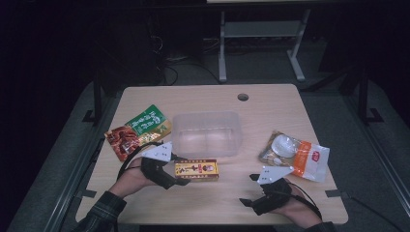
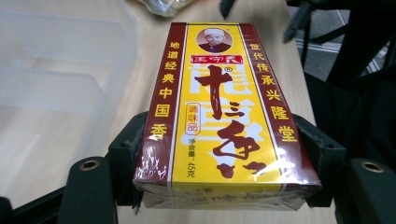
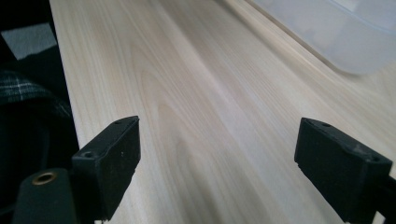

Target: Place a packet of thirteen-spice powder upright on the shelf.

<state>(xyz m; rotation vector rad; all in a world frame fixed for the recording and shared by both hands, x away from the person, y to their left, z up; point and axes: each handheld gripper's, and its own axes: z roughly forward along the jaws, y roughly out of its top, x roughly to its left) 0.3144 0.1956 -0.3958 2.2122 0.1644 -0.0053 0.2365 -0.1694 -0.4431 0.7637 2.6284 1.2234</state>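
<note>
Item 1: box [image 2: 219,116], yellow w/ dark-red side bands. We are holding it in the left claw [image 1: 175,175], jaws clamping its two long sides near one end; the pads are pressing on the red bands. It is sitting near the table's [image 1: 270,99] front edge, left of centre, just in front of the tub [image 1: 207,134].

Axis: the box's long axis is running roughly parallel to the front edge. It is pointing straight out of the claw twd the right side of the table, printed face up.

Item 2: right claw [image 3: 219,163], jaws standing wide, nothing btwn them, bare wood beneath. It is hovering by the front-right corner, well apart from the box.

Key relation: the tub is lying just beyond the box, off its long side, twd the back edge. The left hand is the nearer one and already has the grip, so we judge the move is a lift over the near wall.

Other stock: two sachets [image 1: 138,131] at the left edge; a clear bag [image 1: 295,154] at the right edge.
</note>
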